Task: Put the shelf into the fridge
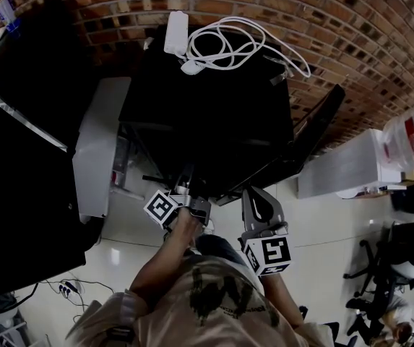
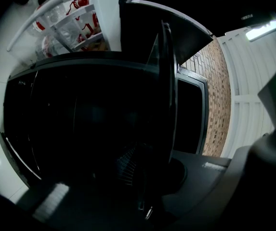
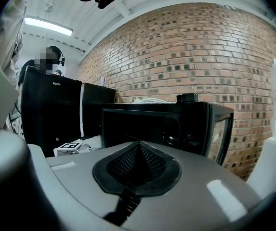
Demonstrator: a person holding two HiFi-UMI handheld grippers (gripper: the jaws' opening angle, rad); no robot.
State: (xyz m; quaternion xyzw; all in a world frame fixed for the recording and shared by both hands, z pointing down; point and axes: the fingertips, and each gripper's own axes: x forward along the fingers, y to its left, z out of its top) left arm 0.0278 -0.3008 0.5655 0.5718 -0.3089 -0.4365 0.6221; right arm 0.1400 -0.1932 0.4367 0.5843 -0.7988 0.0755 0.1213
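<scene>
In the left gripper view the shelf [image 2: 166, 81] shows edge-on as a thin dark plate running up from the jaws. My left gripper [image 2: 145, 191] is shut on its lower edge. Behind it lies the dark opening of the small black fridge [image 2: 94, 114]. From the head view, my left gripper [image 1: 187, 192] reaches in at the front of that fridge [image 1: 207, 114], where the shelf is too dark to make out. My right gripper [image 1: 254, 195] hangs just to the right, below the fridge front. Its pads [image 3: 138, 160] are shut together with nothing between them, pointing at the fridge [image 3: 157, 124].
The fridge's dark door [image 1: 315, 129] stands open to the right. A grey-white door with bottles [image 1: 102, 147] stands open on the left beside a tall black cabinet [image 1: 19, 157]. White cables and an adapter [image 1: 214, 45] lie on the fridge top. A brick wall [image 1: 337, 27] is behind.
</scene>
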